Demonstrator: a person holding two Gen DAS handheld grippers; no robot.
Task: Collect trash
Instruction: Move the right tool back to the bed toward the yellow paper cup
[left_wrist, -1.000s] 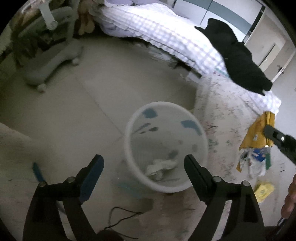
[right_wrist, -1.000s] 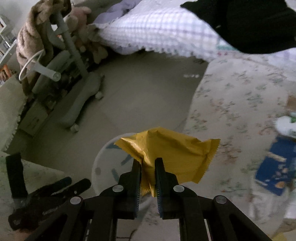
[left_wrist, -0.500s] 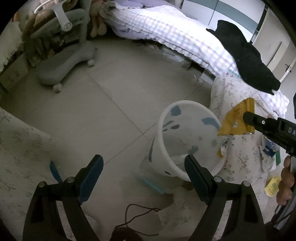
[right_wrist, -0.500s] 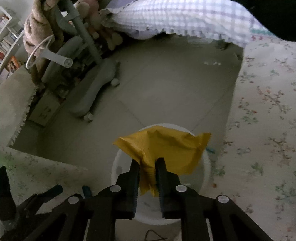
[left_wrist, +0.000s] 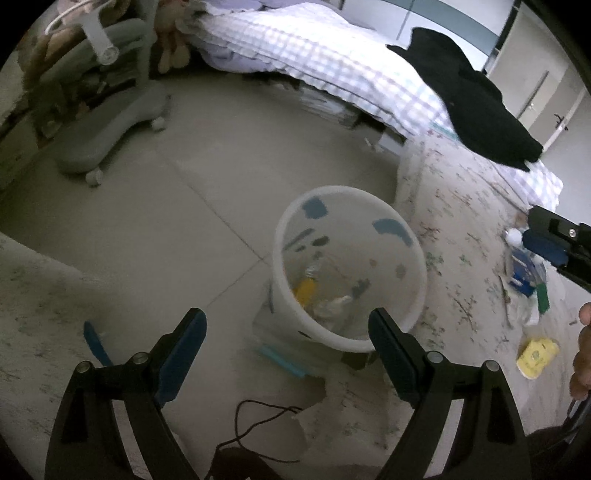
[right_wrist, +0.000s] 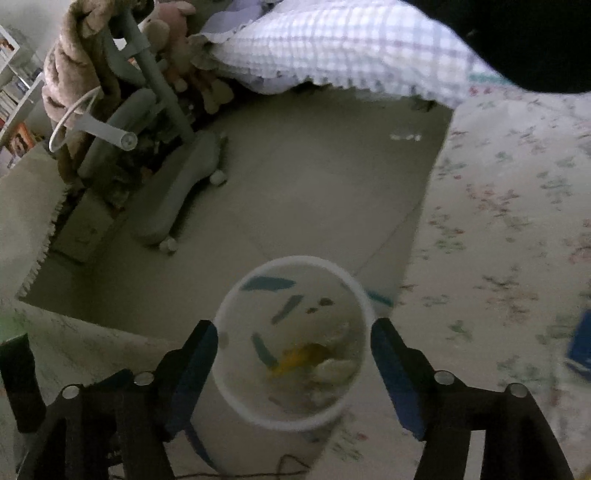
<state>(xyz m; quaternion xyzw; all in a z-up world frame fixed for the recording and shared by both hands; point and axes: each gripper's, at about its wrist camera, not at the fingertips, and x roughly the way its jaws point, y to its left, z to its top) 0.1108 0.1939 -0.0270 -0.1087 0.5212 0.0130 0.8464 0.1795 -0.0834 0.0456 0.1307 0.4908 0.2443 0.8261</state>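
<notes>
A white trash bin (left_wrist: 349, 266) with blue marks stands on the floor by a floral sheet; it also shows in the right wrist view (right_wrist: 293, 341). A yellow wrapper (right_wrist: 299, 360) lies inside it beside crumpled white trash (right_wrist: 334, 367); the wrapper also shows in the left wrist view (left_wrist: 304, 290). My right gripper (right_wrist: 293, 363) is open and empty right above the bin. My left gripper (left_wrist: 286, 352) is open and empty in front of the bin. More trash lies on the sheet at the right: a blue and white packet (left_wrist: 522, 271) and a small yellow packet (left_wrist: 537, 352).
A bed with a checked cover (left_wrist: 332, 62) and a black garment (left_wrist: 469, 99) runs along the back. A grey wheeled chair base (left_wrist: 110, 129) stands at the back left. A black cable (left_wrist: 266, 417) lies on the floor near me.
My right gripper opened over the bin and the yellow wrapper dropped into it. The left gripper stayed open and shifted slightly.
</notes>
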